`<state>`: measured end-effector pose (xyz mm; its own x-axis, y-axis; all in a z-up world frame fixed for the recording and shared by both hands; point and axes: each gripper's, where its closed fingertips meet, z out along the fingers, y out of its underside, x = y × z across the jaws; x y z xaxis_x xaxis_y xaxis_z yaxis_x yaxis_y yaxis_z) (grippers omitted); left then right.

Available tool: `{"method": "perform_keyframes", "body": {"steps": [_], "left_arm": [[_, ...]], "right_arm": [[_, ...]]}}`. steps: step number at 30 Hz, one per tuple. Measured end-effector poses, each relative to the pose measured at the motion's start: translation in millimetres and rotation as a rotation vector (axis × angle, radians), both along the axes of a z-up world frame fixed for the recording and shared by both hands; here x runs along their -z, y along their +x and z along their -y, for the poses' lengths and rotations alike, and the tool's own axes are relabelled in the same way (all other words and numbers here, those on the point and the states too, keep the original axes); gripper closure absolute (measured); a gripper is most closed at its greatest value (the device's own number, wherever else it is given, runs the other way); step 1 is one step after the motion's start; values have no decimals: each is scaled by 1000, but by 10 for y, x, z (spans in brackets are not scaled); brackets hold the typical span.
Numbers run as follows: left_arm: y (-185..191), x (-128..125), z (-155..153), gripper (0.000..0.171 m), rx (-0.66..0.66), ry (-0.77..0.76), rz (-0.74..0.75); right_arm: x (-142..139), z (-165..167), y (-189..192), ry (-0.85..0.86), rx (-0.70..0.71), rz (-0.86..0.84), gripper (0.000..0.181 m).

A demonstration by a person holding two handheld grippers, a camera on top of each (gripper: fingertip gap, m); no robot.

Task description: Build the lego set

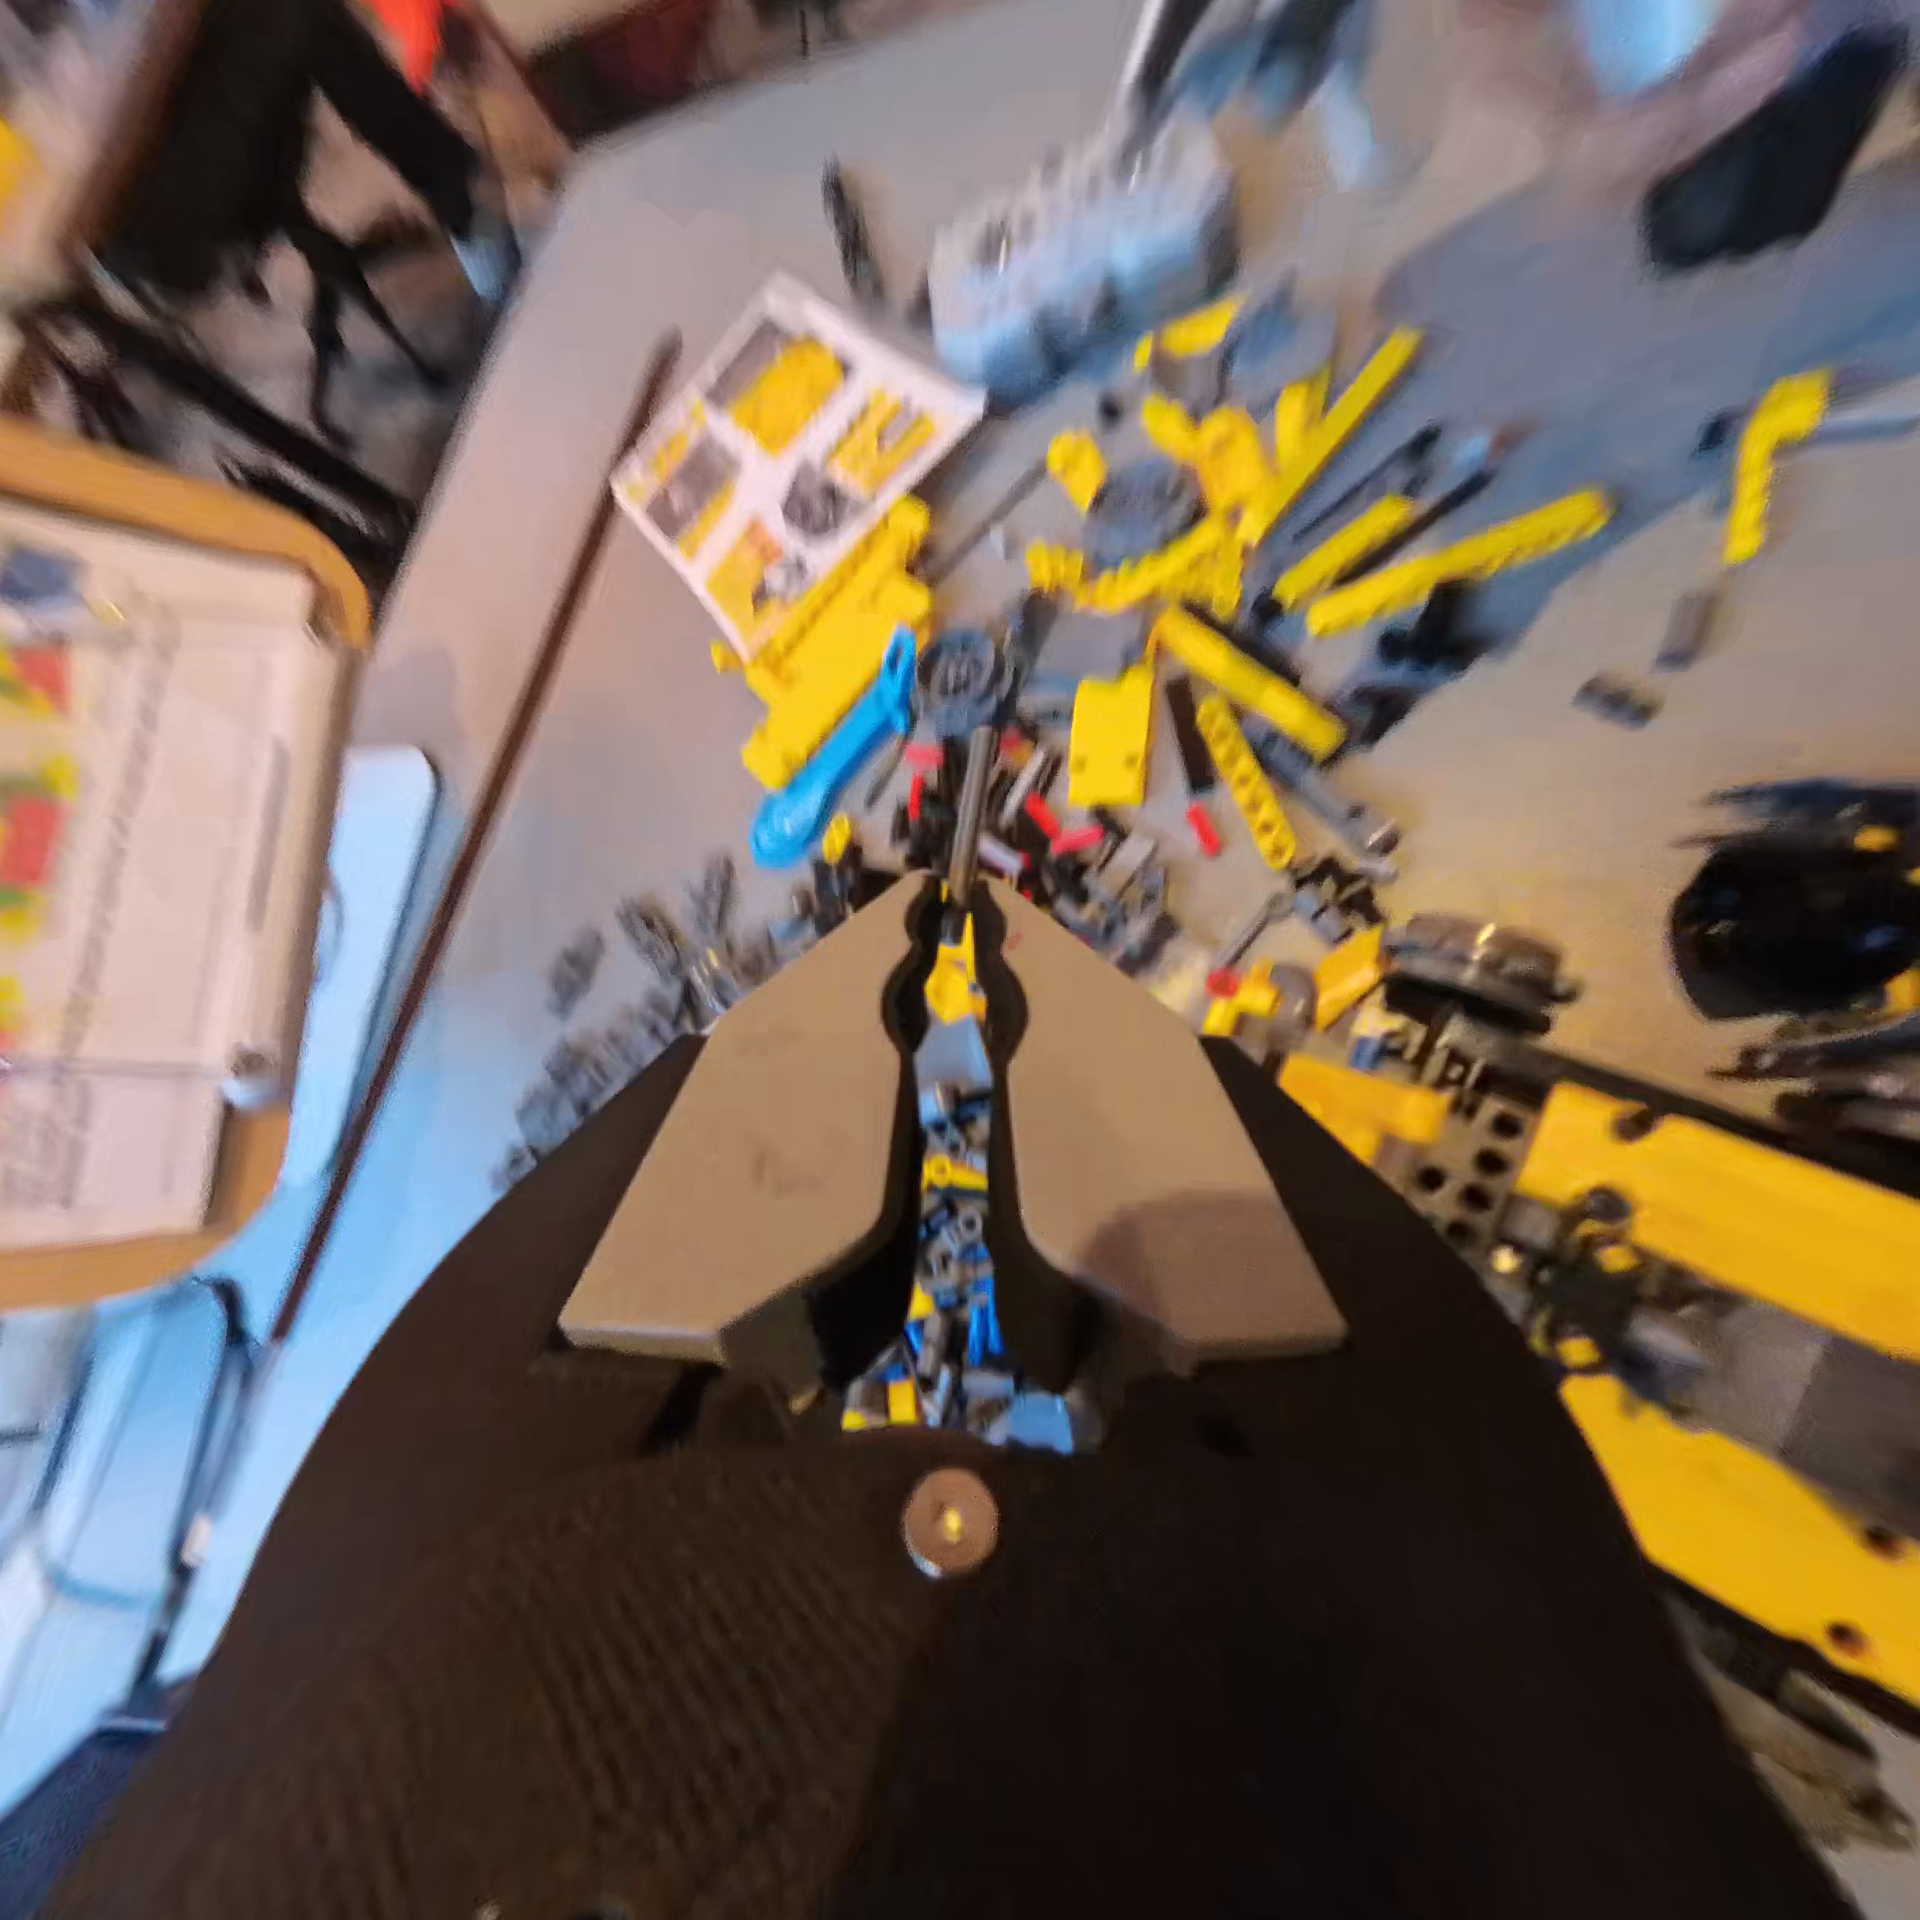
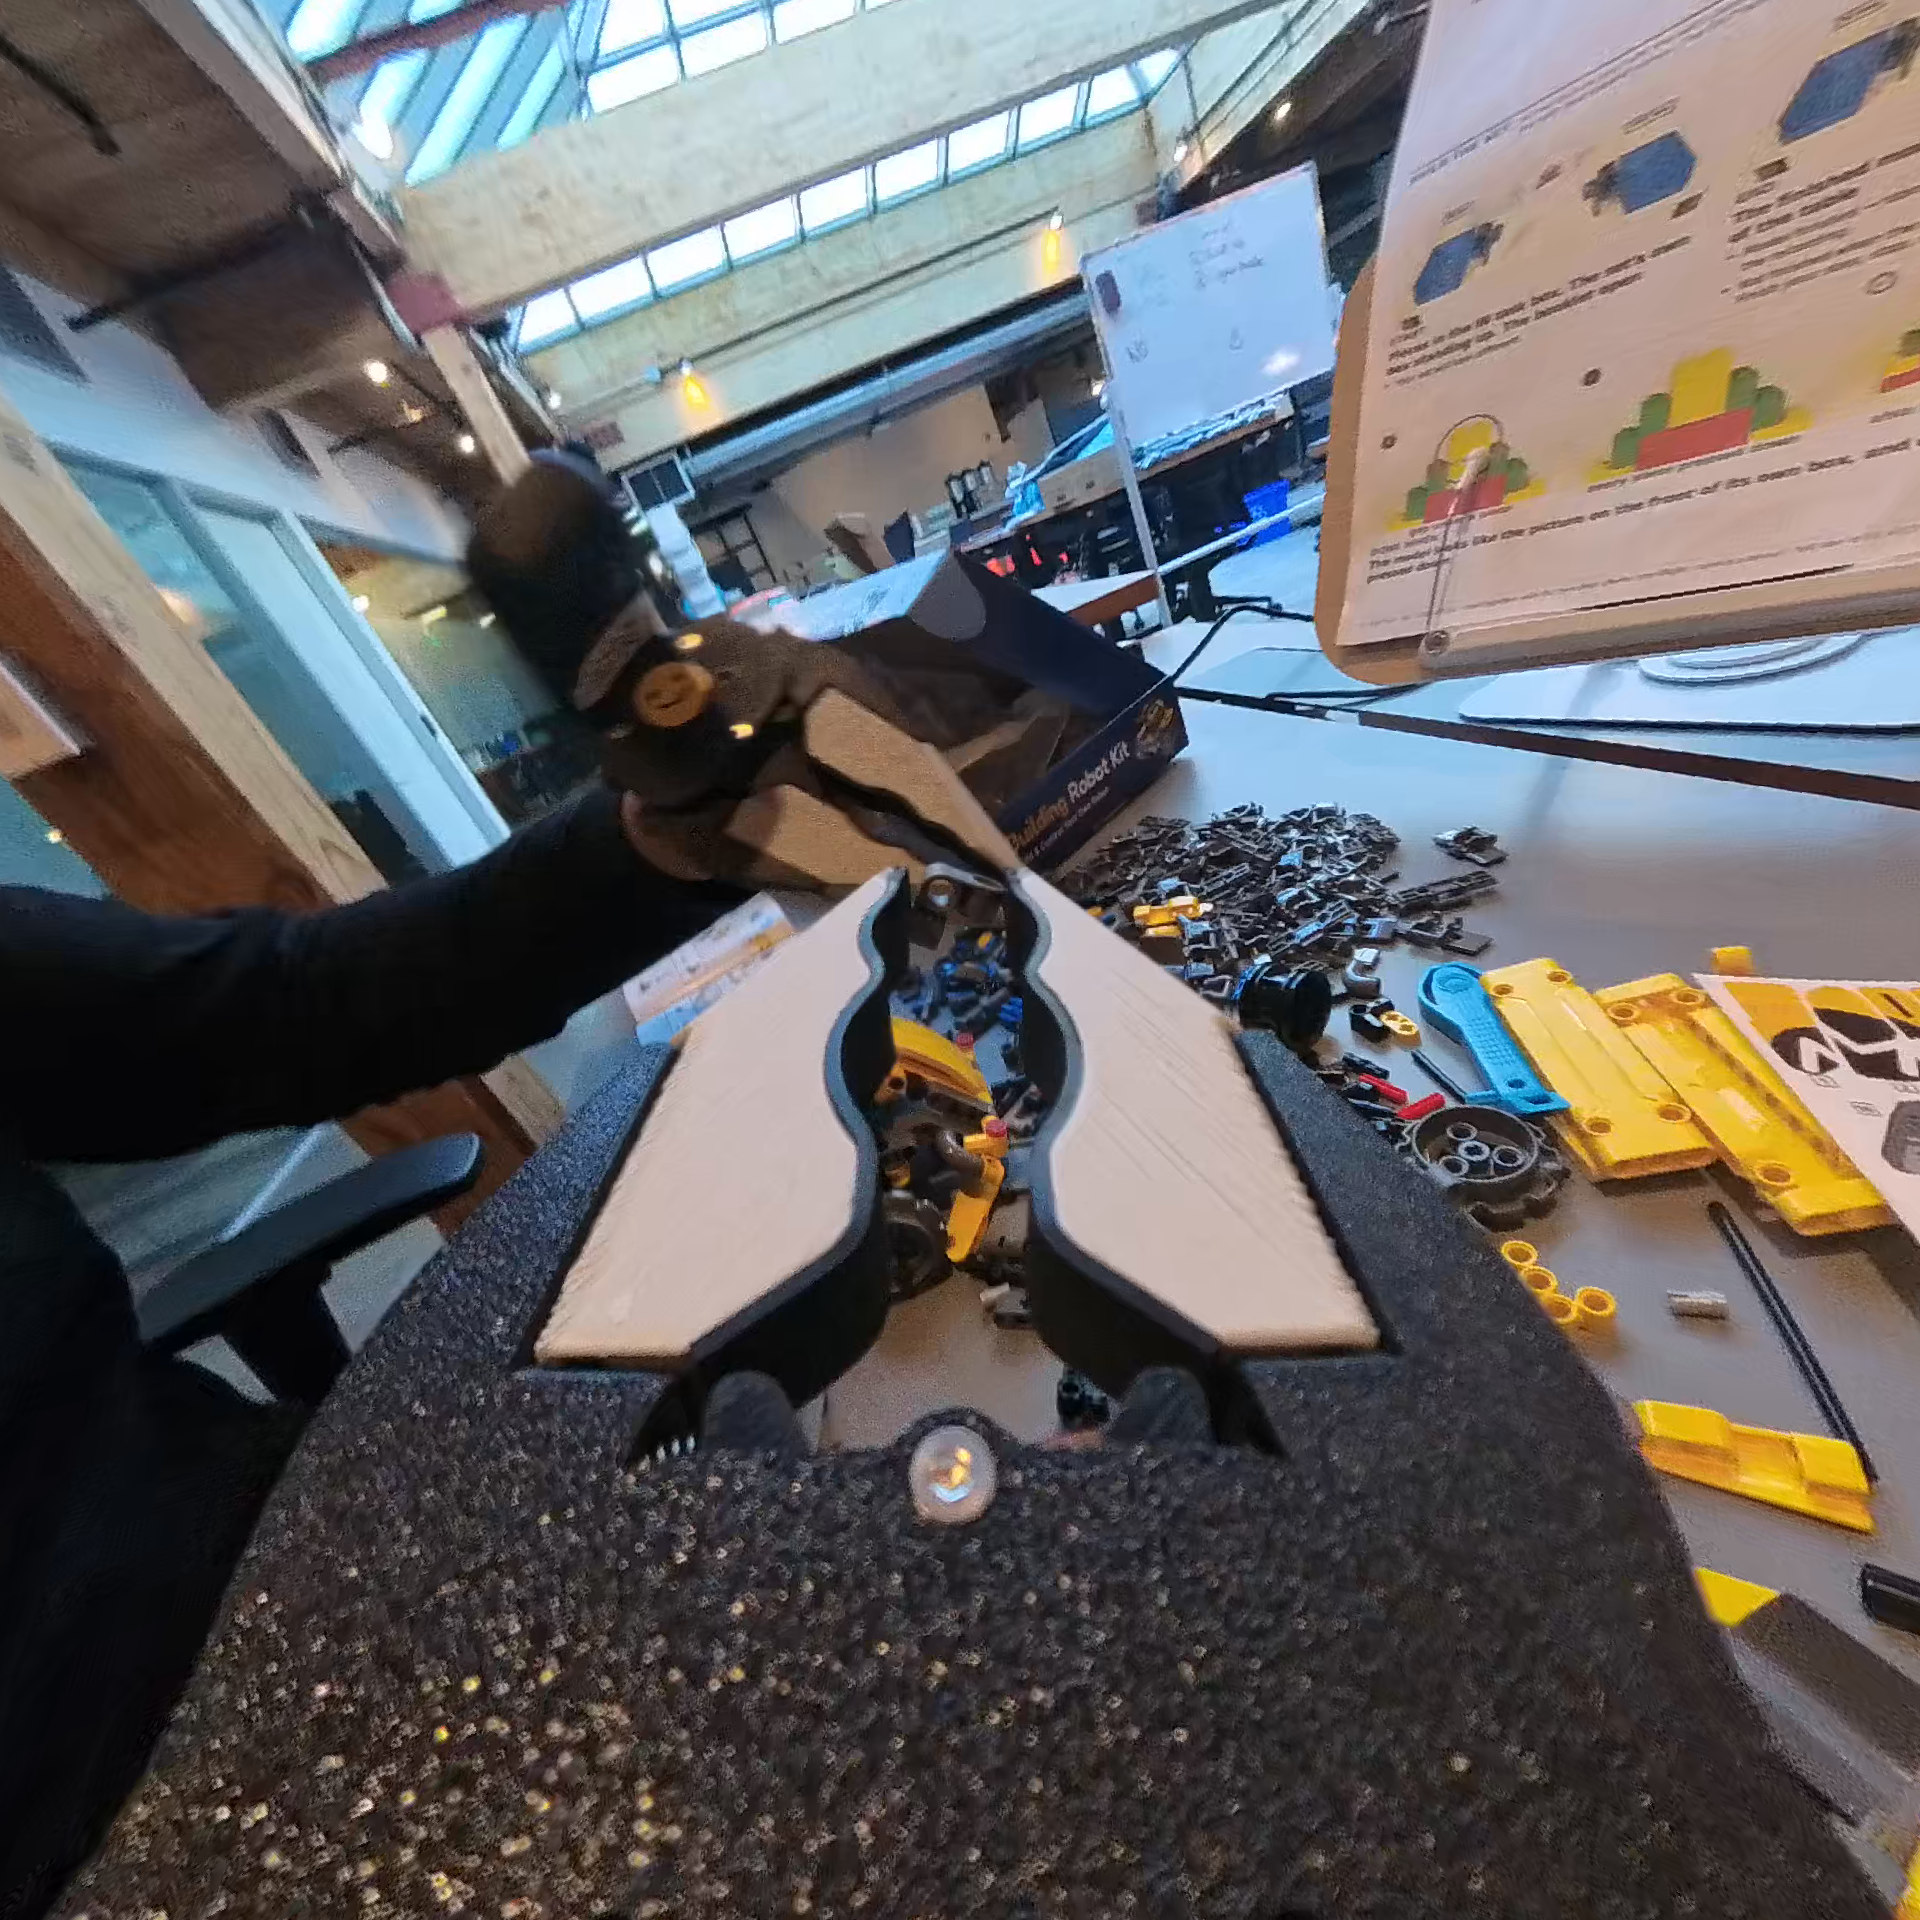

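In the blurred left wrist view, my left gripper (image 1: 961, 904) is shut on a thin dark grey axle (image 1: 971, 821) that sticks out past the fingertips. It hovers over a heap of yellow, grey, black and red building pieces (image 1: 1195, 623). The left gripper also shows in the right wrist view (image 2: 1008, 864), held by a hand in a black sleeve (image 2: 312, 997). My right gripper (image 2: 958, 883) has its jaws a little apart with a small grey connector piece (image 2: 948, 894) between the tips. A yellow-and-black part-built model (image 2: 940, 1122) shows below, between its fingers.
On the grey table (image 2: 1662, 862) lie a pile of black pieces (image 2: 1278, 883), a blue tool (image 2: 1486, 1039), yellow panels (image 2: 1662, 1091) and a sticker sheet (image 2: 1860, 1049). A dark box (image 2: 1049, 727) and an upright instruction board (image 2: 1662, 312) stand behind. A chair arm (image 2: 312, 1195) is at left. Tip to tip, the grippers are about 11 cm apart.
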<state>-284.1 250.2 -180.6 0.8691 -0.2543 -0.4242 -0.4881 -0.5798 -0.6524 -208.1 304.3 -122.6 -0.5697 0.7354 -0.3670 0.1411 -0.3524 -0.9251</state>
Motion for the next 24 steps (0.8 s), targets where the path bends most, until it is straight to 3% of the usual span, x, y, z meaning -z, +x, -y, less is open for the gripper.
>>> {"method": "perform_keyframes", "body": {"steps": [5,8,12,18,21,24], "left_arm": [[-307,544,119,166,-117,-183,155],[-364,677,148,158,-157,-210,222],[-349,745,170,144,-189,-223,322],[-404,394,356,140,-271,-96,307],[-283,176,653,141,-305,8,311],[-63,117,1059,142,-323,65,344]], "right_arm": [[293,336,24,222,-123,73,164],[603,424,-10,487,-100,116,164],[790,455,-36,616,-92,144,164],[858,362,-60,794,-21,96,164],[888,346,-62,923,15,49,164],[886,424,-51,1012,25,-2,164]]}}
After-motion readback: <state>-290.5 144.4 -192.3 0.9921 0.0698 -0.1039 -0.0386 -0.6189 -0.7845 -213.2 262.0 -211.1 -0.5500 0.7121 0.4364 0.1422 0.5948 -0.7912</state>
